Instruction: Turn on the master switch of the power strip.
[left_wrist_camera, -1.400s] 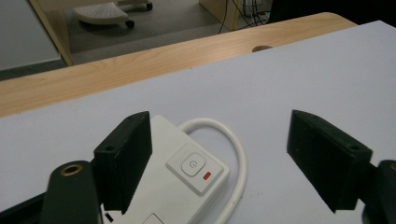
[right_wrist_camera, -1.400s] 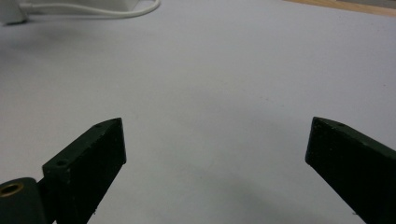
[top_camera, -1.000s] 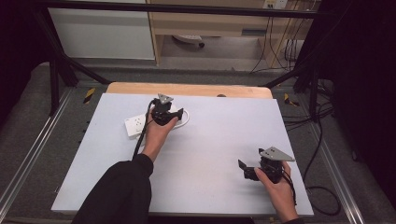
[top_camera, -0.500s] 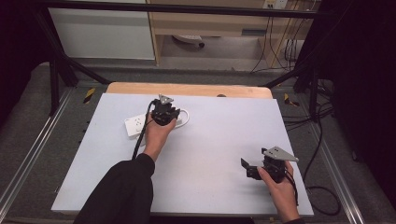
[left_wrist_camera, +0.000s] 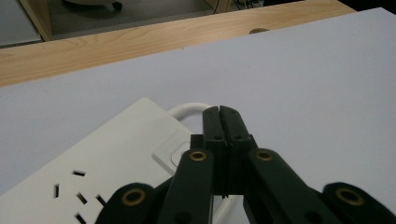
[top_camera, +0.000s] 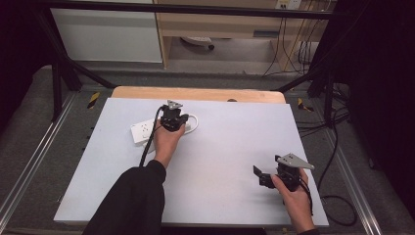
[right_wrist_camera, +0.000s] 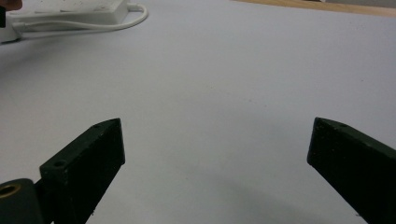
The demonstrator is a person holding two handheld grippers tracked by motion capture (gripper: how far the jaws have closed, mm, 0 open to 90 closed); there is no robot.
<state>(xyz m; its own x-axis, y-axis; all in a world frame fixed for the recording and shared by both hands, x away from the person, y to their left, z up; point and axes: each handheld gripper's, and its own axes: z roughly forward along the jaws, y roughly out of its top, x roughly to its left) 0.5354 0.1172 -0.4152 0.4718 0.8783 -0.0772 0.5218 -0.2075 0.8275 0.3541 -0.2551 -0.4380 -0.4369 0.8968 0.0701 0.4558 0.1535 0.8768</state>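
Note:
A white power strip point(top_camera: 142, 131) lies on the white table top point(top_camera: 225, 147), its white cable point(top_camera: 194, 122) looping at its right end. My left gripper point(top_camera: 172, 118) hovers over that end. In the left gripper view its jaws point(left_wrist_camera: 219, 114) are pressed flat together with nothing between them, just above the strip point(left_wrist_camera: 102, 158) beside its rocker switch point(left_wrist_camera: 172, 151) and the cable loop point(left_wrist_camera: 189, 108); they have just been closing. My right gripper point(top_camera: 262, 177) rests low at the front right, open and empty point(right_wrist_camera: 215, 135). It points toward the distant strip point(right_wrist_camera: 70, 7).
A wooden strip point(top_camera: 195, 93) borders the table's far edge. Black frame rails stand at both sides, and cables hang off the right side point(top_camera: 337, 147). A person's dark sleeve point(top_camera: 132, 200) reaches in from the front left.
The left gripper's jaws have closed together over the strip's right end. Both hands have stayed where they were.

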